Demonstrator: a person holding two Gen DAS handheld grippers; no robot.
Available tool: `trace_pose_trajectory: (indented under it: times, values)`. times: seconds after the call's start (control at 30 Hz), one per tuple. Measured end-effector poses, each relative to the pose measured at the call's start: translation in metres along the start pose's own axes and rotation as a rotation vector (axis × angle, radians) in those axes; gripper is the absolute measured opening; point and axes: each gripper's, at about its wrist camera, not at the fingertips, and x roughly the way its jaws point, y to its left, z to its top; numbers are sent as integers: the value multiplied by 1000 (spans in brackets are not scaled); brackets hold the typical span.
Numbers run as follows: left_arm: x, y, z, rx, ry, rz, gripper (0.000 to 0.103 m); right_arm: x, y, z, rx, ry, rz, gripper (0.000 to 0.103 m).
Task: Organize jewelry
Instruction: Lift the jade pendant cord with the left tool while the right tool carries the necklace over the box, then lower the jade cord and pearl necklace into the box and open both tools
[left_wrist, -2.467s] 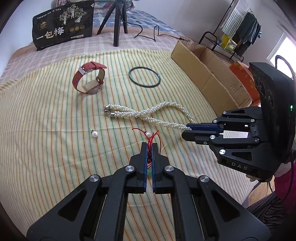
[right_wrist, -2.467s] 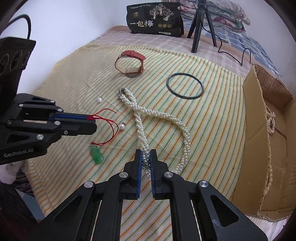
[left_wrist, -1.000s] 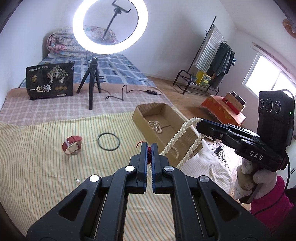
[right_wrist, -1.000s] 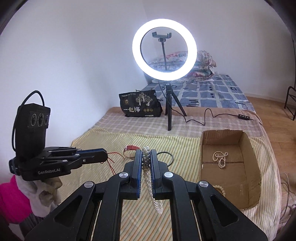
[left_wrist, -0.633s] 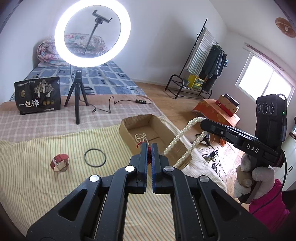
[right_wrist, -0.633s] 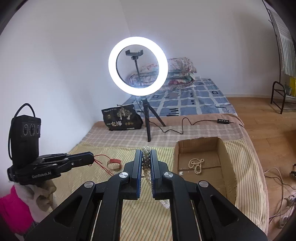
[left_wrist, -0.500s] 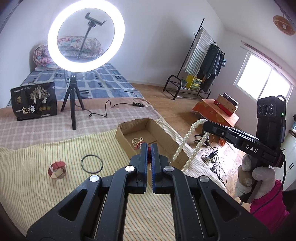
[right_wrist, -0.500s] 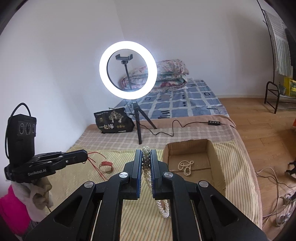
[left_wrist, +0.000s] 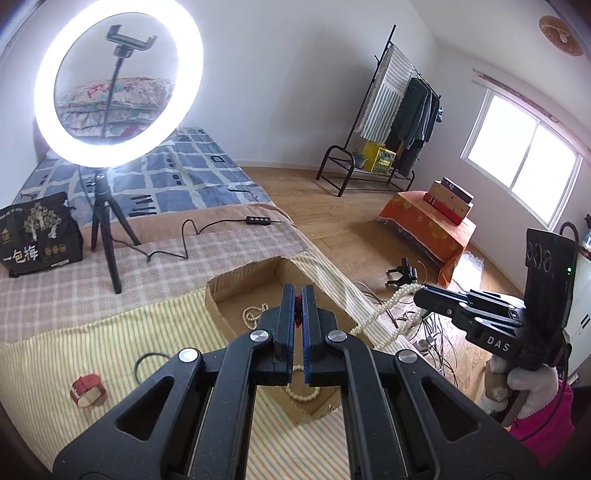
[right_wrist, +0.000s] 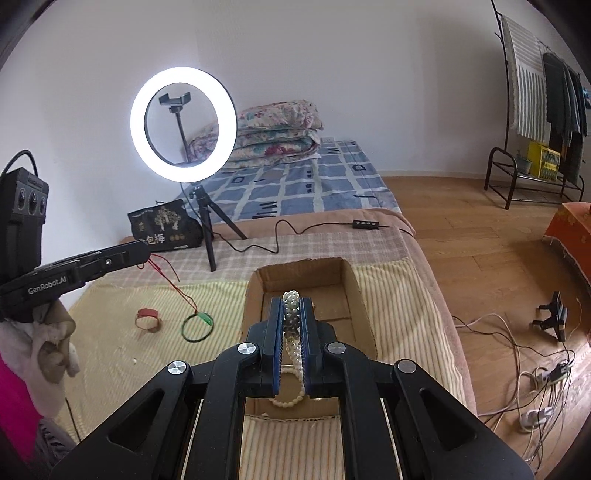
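Right wrist view: ring light (right_wrist: 183, 124) beyond cardboard box (right_wrist: 255, 295), watch (right_wrist: 148, 318) beside.

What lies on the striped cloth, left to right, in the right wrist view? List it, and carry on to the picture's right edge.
red watch → dark bangle → cardboard box → orange-draped stand. The green pendant overlaps the bangle, so it is left out.

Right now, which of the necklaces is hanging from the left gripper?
The red-cord necklace with the green pendant hangs from the left gripper. The pearl necklace is clamped in the right gripper, and another lies in the cardboard box.
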Motion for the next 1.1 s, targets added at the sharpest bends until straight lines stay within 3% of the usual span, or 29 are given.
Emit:
trace_pose_trajectory:
  times: [0.53,1.03,1.07,1.1]
  values:
    - [92,-11,-6,-2,120,12,1,31,-30,-17,31,102,-22,7]
    - [108,3,-13,-4,162,73,1,41,-33,-22,36,124,-25,7]
    - [107,3,-13,-2,162,74,4,41,-32,-22,32,123,-30,12]
    - [106,2,-13,0,161,73,14,41,-31,-22,27,122,-44,28]
